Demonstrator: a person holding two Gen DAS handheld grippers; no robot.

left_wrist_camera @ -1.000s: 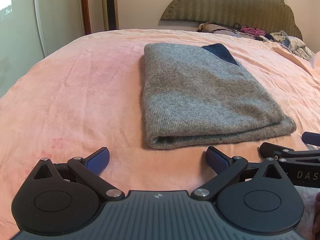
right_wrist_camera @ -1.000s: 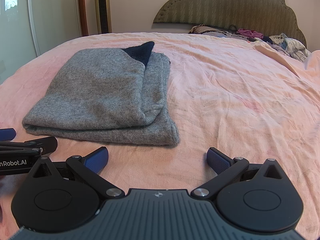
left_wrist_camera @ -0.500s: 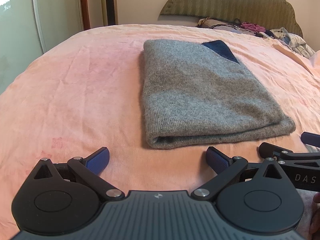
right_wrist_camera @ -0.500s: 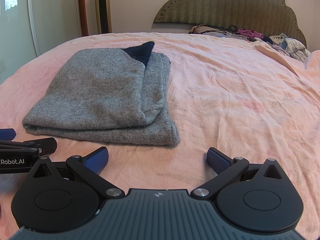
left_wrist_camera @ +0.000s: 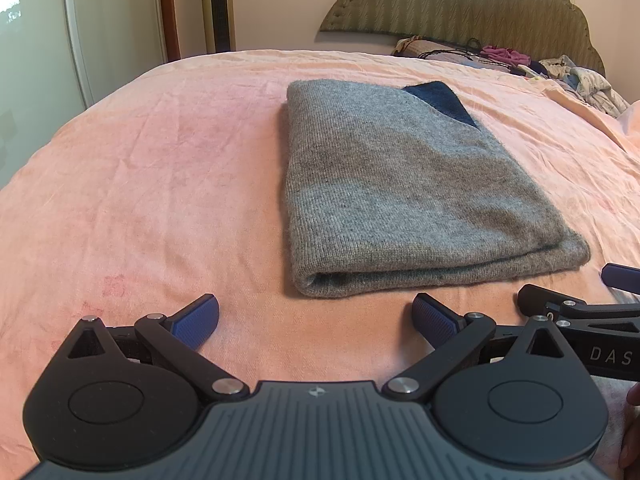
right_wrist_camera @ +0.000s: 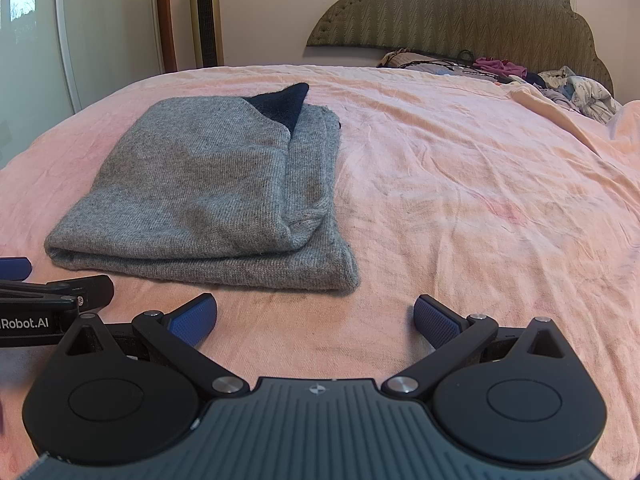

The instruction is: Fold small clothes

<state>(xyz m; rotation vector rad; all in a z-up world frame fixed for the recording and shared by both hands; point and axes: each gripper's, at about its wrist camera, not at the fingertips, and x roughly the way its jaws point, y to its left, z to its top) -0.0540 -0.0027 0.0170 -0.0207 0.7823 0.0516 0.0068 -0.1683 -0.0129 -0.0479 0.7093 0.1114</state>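
Observation:
A grey knitted garment lies folded into a flat rectangle on the pink bed sheet, with a dark navy corner showing at its far end. It also shows in the right wrist view. My left gripper is open and empty, just in front of the garment's near folded edge. My right gripper is open and empty, in front of the garment's near right corner. Each gripper's fingers show at the edge of the other's view.
A pile of loose clothes lies by the padded headboard at the far right. A tower fan and a white wardrobe door stand beyond the bed's left side. The sheet is wrinkled to the right of the garment.
The left wrist view has tilted slightly, so the garment sits a little lower in it. The right gripper has not moved. Both stay open.

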